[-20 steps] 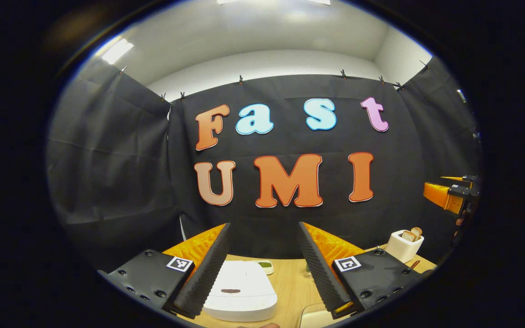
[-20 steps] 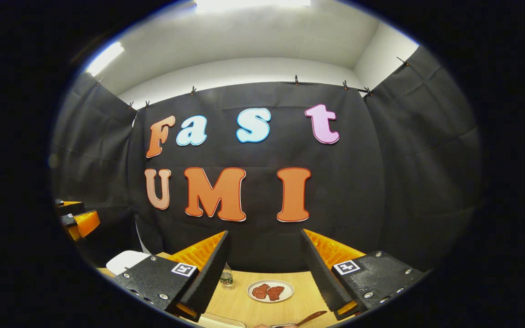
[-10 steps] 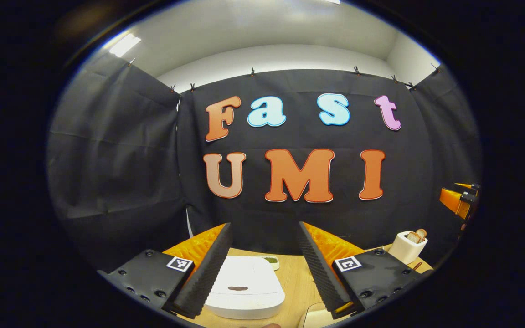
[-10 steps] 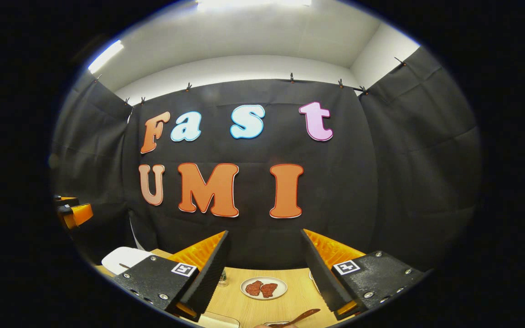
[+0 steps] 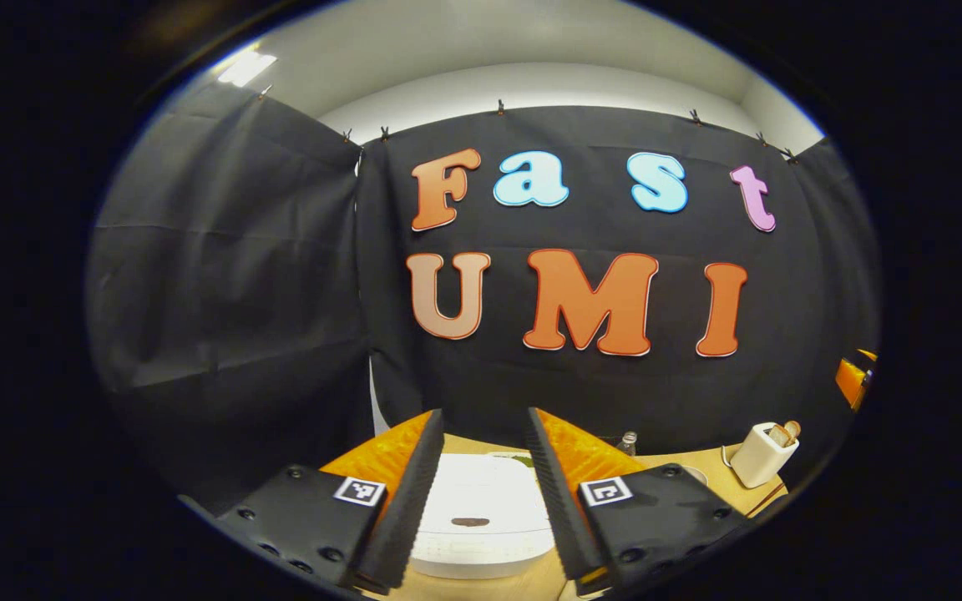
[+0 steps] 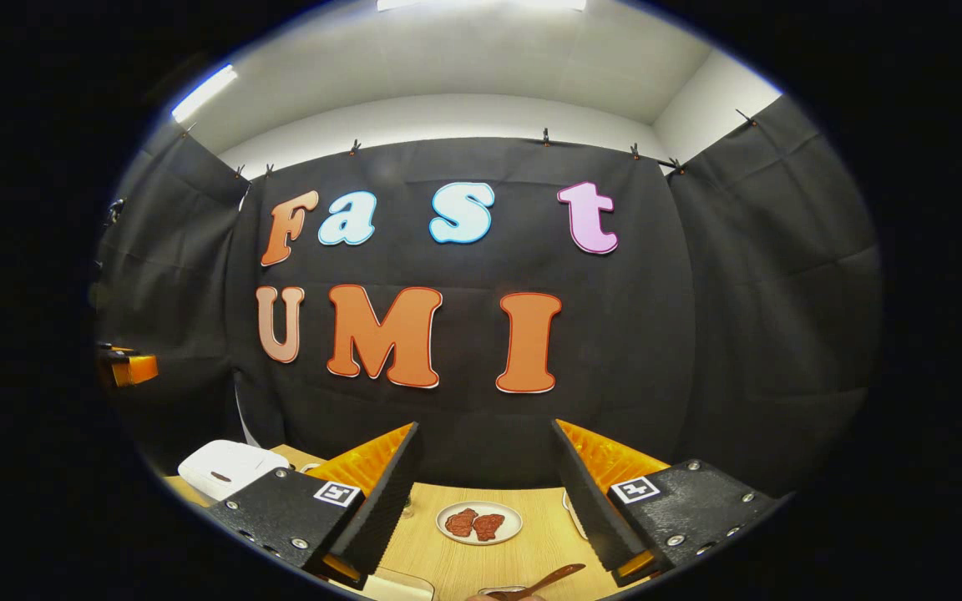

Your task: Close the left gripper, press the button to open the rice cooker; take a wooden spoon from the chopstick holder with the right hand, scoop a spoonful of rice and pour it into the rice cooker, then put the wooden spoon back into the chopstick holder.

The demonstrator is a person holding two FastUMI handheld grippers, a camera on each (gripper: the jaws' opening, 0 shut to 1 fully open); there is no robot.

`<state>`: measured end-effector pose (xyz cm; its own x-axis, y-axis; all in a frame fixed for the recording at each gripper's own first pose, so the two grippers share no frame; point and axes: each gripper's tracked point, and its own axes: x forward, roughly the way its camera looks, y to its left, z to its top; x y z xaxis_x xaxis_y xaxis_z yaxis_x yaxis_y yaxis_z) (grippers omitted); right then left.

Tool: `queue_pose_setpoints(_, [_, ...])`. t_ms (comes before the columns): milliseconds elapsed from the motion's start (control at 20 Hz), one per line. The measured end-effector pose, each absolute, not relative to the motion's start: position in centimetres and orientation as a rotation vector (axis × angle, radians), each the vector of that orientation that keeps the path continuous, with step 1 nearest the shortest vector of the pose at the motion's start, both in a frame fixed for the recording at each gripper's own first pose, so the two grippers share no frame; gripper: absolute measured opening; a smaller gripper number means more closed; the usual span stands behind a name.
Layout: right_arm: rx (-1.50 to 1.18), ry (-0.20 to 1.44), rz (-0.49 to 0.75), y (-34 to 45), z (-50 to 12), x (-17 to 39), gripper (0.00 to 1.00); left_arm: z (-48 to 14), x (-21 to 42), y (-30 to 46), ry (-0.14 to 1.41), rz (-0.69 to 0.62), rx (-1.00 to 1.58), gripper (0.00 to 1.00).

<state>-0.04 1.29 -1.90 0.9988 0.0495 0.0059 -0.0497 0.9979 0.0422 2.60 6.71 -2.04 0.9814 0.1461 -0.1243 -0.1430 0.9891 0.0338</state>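
you're on the first step: bringing the left gripper over the rice cooker to press its button. in the left gripper view the white cooker sits at 6 o'clock, framed between your two fingers, lid down, with a dark oval mark on its front face that i take for the button. the fingers stand apart with a clear gap, holding nothing, so the task's closing of that gripper isn't done yet. bring them together first, then lower the tips onto that dark mark and push straight down; an off-centre press may slide off the smooth lid.

the right gripper hangs above the table, fingers wide apart and empty. in its view the cooker lies at 8 o'clock, a plate with two reddish pieces sits between the fingers, and a wooden spoon shows at 6 o'clock, at the very bottom edge. i can't tell what the spoon rests in from here. a white toaster stands at 4 o'clock in the left gripper view.
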Motion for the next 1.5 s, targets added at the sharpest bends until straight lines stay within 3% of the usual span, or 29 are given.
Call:
queue_pose_setpoints(100, [0.027, -0.006, 0.048, 1.3, -2.0, 0.0, 0.94, -3.2, 3.5, 8.2, 0.187, 0.165, 0.014, 0.36])
queue_pose_setpoints(150, [0.017, -0.005, 0.043, 1.2, -2.1, 0.0, 0.94, -3.6, 3.7, 8.8, 0.228, 0.165, 0.001, 0.12])
queue_pose_setpoints(200, [0.011, -0.003, 0.038, 1.2, -2.1, 0.1, 0.94, -5.1, 4.3, 8.7, 0.279, 0.146, -0.017, 0.05])
queue_pose_setpoints(500, [0.004, 0.019, 0.002, 0.4, -2.8, 0.0, 0.94, -12.8, 5.1, 9.3, 0.626, 0.123, -0.218, 0.08])
queue_pose_setpoints(800, [-0.01, 0.061, -0.06, -1.4, -4.8, -1.0, 0.94, -19.1, 6.7, 9.6, 0.842, 0.067, -0.404, 0.08])
queue_pose_setpoints(1100, [-0.011, 0.12, -0.125, -3.8, -7.1, -2.5, 0.97, -23.6, 8.5, 8.9, 1.022, 0.037, -0.402, 0.08])
queue_pose_setpoints(1250, [-0.006, 0.139, -0.15, -4.7, -7.9, -3.3, 0.94, -26.4, 8.7, 8.6, 1.117, 0.066, -0.389, 0.08])
queue_pose_setpoints(1500, [-0.007, 0.171, -0.176, -5.9, -9.2, -4.2, 0.94, -28.1, 9.1, 8.7, 1.136, 0.094, -0.396, 0.07])
